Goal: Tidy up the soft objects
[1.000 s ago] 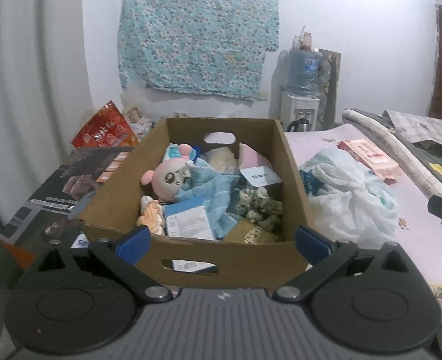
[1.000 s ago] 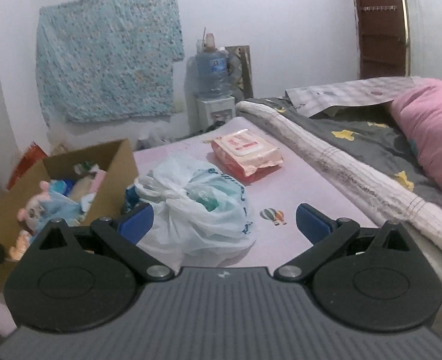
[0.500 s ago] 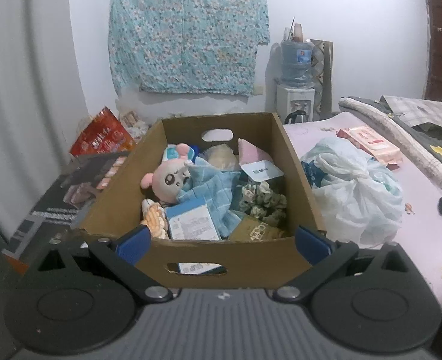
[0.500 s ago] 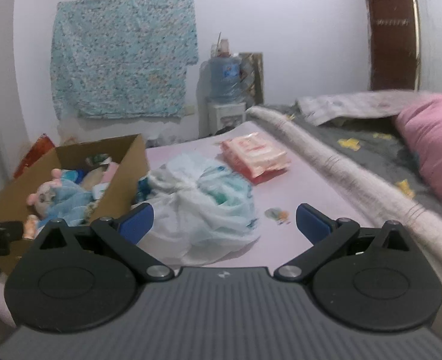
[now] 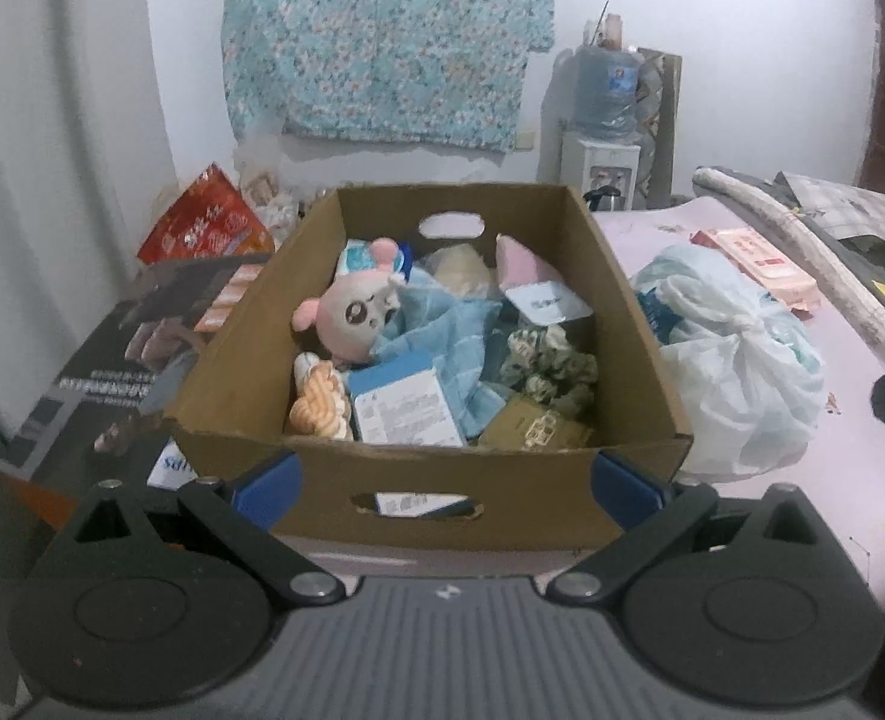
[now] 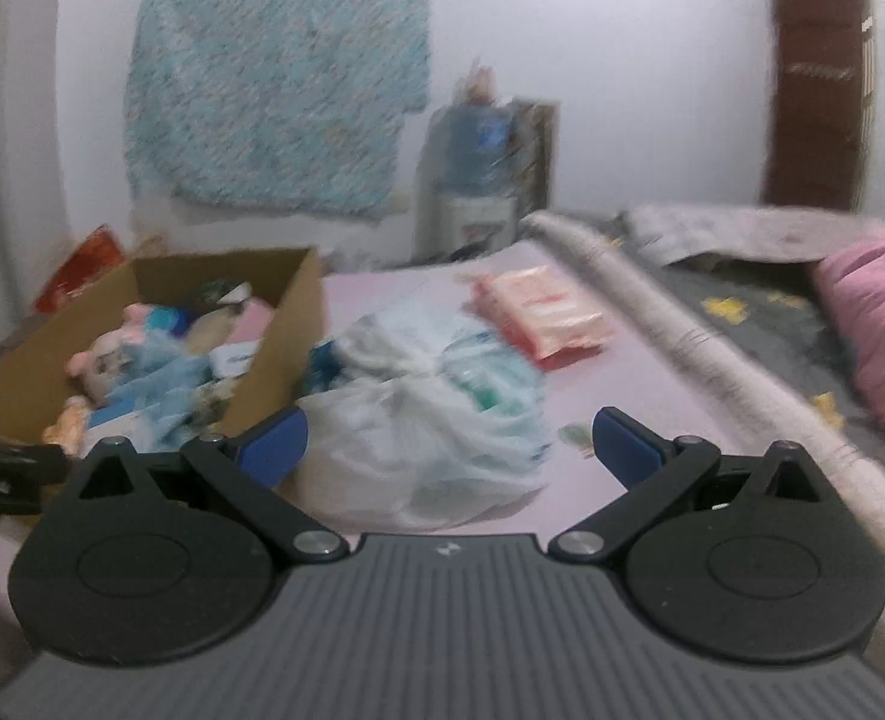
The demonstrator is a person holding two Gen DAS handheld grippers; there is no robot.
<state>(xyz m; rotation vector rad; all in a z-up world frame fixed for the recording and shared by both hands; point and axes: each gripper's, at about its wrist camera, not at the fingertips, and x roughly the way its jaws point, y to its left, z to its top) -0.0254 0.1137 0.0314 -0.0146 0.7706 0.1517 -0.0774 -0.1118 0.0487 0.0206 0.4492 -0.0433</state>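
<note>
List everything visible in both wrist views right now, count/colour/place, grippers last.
cardboard box: 1, brown, on the pink sheet's left edge, full
plush toy: 1, pink-white, in the box, left
blue cloth: 1, light blue, box centre
floral scrunchie: 1, green-white, box right
plastic bag: 1, white, tied, right of the box
wipes pack: 1, pink, beyond the bag
floral cloth: 1, teal, on the wall
water dispenser: 1, blue bottle, far wall
red bag: 1, floor, left
pink pillow: 1, bed, right
left gripper: open, empty
right gripper: open, empty
</note>
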